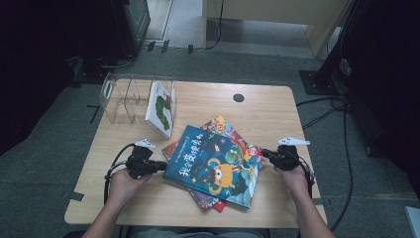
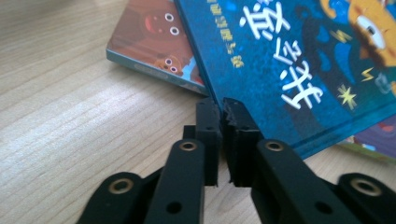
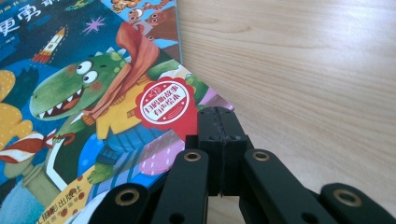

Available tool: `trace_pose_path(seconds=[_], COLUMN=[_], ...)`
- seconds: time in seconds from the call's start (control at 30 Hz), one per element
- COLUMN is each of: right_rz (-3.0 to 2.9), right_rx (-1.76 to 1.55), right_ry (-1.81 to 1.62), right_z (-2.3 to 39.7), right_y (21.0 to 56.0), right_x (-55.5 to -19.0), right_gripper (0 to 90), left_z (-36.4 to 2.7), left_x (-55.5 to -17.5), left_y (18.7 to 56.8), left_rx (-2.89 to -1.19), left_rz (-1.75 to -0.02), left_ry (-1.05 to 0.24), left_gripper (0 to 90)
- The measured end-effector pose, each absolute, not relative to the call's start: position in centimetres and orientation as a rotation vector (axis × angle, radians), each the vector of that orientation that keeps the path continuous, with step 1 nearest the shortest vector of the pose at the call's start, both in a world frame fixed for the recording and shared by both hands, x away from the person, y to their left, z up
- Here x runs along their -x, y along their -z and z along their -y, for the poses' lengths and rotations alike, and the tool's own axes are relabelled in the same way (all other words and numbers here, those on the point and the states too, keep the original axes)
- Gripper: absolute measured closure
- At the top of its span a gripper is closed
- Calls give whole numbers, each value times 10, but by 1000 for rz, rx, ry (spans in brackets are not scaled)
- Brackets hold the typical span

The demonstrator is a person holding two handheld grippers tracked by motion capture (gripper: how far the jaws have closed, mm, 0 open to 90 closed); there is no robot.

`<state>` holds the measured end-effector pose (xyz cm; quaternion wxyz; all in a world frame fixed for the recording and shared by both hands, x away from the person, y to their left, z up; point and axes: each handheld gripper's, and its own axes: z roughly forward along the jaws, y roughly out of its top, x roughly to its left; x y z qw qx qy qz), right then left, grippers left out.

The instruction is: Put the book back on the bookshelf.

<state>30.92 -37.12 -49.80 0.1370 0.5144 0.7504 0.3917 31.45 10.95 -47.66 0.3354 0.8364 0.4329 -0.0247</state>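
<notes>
Lying on top of a fanned pile on the wooden table (image 1: 277, 114), the blue picture book (image 1: 215, 166) sits between both tools. At its nine o'clock edge the left gripper (image 1: 159, 165) has its jaws only a narrow slit apart, tips meeting the cover's edge with nothing between them. At three o'clock the right gripper (image 1: 265, 153) is fully closed and empty, beside a red round sticker (image 3: 165, 103) with white Chinese characters. Large white Chinese title characters run across the cover.
</notes>
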Motion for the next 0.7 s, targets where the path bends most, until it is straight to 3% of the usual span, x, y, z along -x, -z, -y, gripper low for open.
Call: trace_pose_path(seconds=[0.33,0.7], right_rz=[-2192,-2197], right_rx=[-1443,-1444], right_ry=[-1128,-1119], right_z=[361,358], right_y=[498,497], right_x=[-328,-326], right_gripper=[900,900], left_z=[-115,-114], left_x=[-321,-327], left_y=[475,476], left_rx=[-2157,-2139], left_rz=[-1160,-1153], left_ry=[50,81], left_gripper=[573,409])
